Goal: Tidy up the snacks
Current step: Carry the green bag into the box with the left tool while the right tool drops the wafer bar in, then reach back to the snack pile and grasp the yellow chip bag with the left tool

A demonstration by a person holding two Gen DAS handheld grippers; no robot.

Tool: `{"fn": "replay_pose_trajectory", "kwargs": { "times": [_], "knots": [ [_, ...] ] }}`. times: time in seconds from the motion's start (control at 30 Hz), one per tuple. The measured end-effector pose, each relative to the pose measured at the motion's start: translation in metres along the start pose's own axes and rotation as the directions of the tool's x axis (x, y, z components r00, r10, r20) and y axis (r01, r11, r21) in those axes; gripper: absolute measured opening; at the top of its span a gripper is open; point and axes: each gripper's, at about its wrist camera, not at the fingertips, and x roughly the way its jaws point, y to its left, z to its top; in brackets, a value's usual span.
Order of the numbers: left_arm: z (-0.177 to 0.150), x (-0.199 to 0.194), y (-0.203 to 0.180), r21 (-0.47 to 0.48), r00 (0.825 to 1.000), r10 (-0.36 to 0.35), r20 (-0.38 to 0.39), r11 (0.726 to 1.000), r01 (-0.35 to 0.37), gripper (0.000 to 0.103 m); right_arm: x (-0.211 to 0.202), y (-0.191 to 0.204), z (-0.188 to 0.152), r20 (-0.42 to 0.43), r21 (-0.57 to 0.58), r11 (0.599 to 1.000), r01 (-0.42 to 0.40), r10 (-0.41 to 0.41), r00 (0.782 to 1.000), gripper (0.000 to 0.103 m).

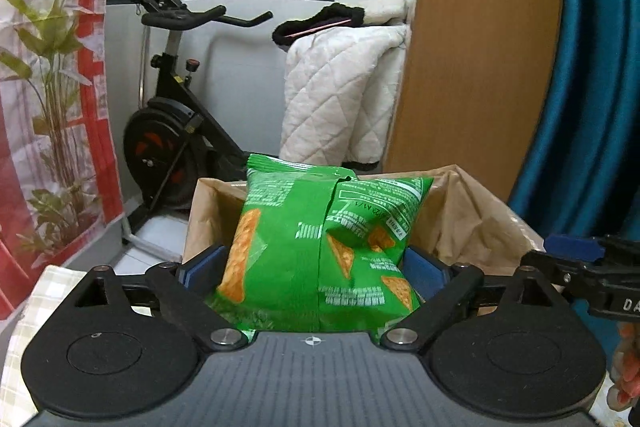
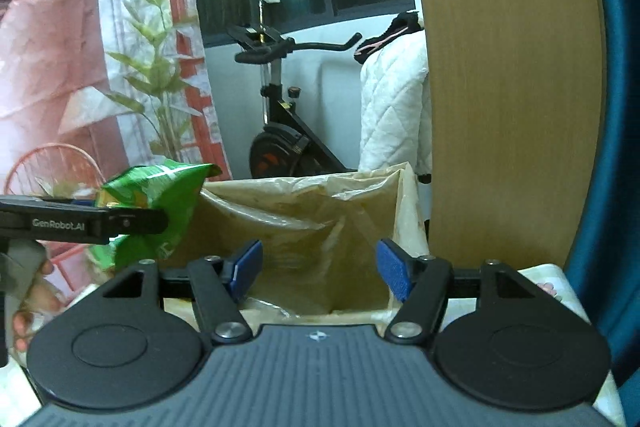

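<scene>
1. The left gripper (image 1: 316,267) stands wide, with the green snack bag (image 1: 320,251) between its blue pads (image 1: 200,265); both pads lie against the bag's sides, yet whether they press on it I cannot tell.
2. The right gripper (image 2: 318,273) has its jaws parted about halfway and nothing sits between them; they point into the brown paper bag (image 2: 304,227).
3. The snack bag is held above the near, left part of the paper bag's open mouth, upright, its long axis running up and away from the camera, sealed top edge towards the paper bag's far rim.
4. Beyond the paper bag are an exercise bike (image 1: 176,115) and a white quilted blanket (image 1: 340,95). A wooden panel (image 1: 476,39) rises to its right.
</scene>
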Motion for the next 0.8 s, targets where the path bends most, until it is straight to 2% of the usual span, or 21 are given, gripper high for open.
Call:
{"fn": "replay_pose_trajectory", "kwargs": {
  "times": [0.1,0.37,0.57,0.7,0.8],
  "knots": [
    [-0.001,-0.011,0.004,-0.012,1.0,-0.009,0.013,1.0,0.009,0.097,-0.014,0.003,-0.004,0.004,0.004,1.0,-0.02,0.02,1.0,0.073],
    [-0.007,-0.04,0.008,-0.028,0.998,0.004,0.055,1.0,-0.002,0.097,-0.04,0.009,-0.016,-0.008,-0.007,0.999,-0.035,0.035,0.999,0.077],
    [-0.043,-0.066,0.025,-0.08,0.998,0.058,0.03,0.995,-0.056,0.097,-0.054,0.007,-0.051,-0.068,-0.02,0.999,-0.028,0.026,0.997,0.087],
    [-0.073,-0.078,0.026,-0.024,0.993,0.115,0.017,0.993,-0.115,0.094,-0.053,0.006,-0.084,-0.149,0.007,1.0,-0.015,0.015,0.989,0.09],
    [-0.095,-0.086,0.023,-0.009,0.994,0.107,-0.003,0.994,-0.107,0.093,-0.058,0.012,-0.108,-0.168,-0.013,1.0,-0.026,0.023,0.985,0.092]
  ]
}}
